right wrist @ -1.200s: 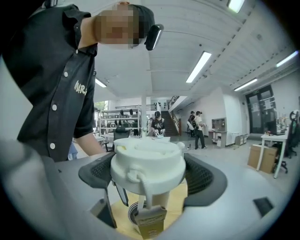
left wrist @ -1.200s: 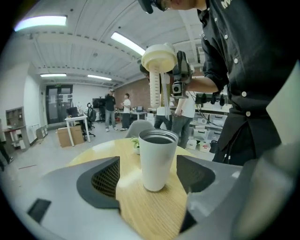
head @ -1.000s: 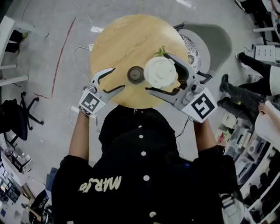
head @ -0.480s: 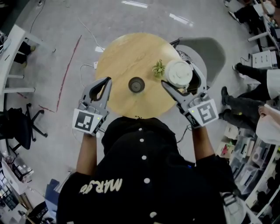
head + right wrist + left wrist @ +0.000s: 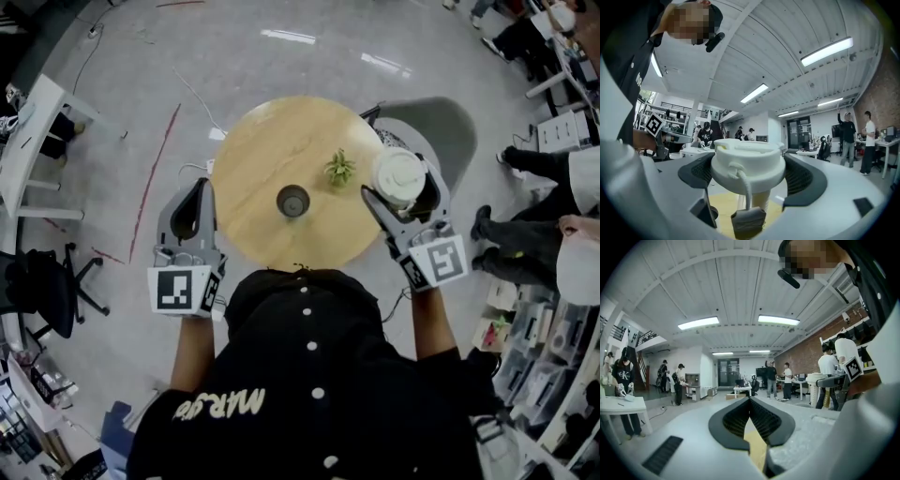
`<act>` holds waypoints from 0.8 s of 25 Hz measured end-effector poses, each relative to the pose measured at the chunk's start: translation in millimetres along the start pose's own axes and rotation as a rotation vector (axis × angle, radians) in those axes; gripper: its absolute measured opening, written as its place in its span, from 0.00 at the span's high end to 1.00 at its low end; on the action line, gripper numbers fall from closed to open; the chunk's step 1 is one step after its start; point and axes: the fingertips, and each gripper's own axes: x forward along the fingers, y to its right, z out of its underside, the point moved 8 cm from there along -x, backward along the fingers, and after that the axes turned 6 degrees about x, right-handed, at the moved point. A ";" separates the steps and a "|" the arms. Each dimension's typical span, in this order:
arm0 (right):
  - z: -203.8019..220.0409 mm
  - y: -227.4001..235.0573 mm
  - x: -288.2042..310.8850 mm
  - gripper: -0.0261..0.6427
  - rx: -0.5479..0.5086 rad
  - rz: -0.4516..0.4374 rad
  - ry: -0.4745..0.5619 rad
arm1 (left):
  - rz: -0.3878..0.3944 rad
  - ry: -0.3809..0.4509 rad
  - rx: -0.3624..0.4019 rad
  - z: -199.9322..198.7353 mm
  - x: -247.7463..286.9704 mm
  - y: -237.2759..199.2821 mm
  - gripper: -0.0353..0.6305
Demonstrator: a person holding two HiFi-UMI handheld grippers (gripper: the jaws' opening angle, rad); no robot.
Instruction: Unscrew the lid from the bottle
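A white bottle [image 5: 397, 173] with a wide white lid hangs over the right edge of the round wooden table [image 5: 253, 159]. My right gripper [image 5: 401, 189] is shut on it. In the right gripper view the pads [image 5: 806, 177] press both sides of the bottle's [image 5: 747, 157] top, and a strap with a grey tag dangles in front. A dark round cap [image 5: 292, 200] stands alone at the table's middle. My left gripper [image 5: 199, 187] is shut and empty, raised off the table's left edge. In its own view the left gripper [image 5: 750, 401] shows its jaws together with nothing between them.
A small green plant [image 5: 339, 169] stands on the table between the cap and the bottle. A grey chair [image 5: 450, 122] sits behind the table at right. White desks [image 5: 28, 141] and a black office chair [image 5: 37, 281] stand left; seated people [image 5: 525, 159] at right.
A second ago the left gripper stood open beside the dark cap; it has since shut empty and drawn back to the left. The right gripper carried the bottle to the right, off the table's middle.
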 end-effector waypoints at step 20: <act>-4.1 -2.6 -0.9 0.28 -0.021 0.011 0.013 | -0.016 0.005 0.017 3.9 -1.7 2.8 0.94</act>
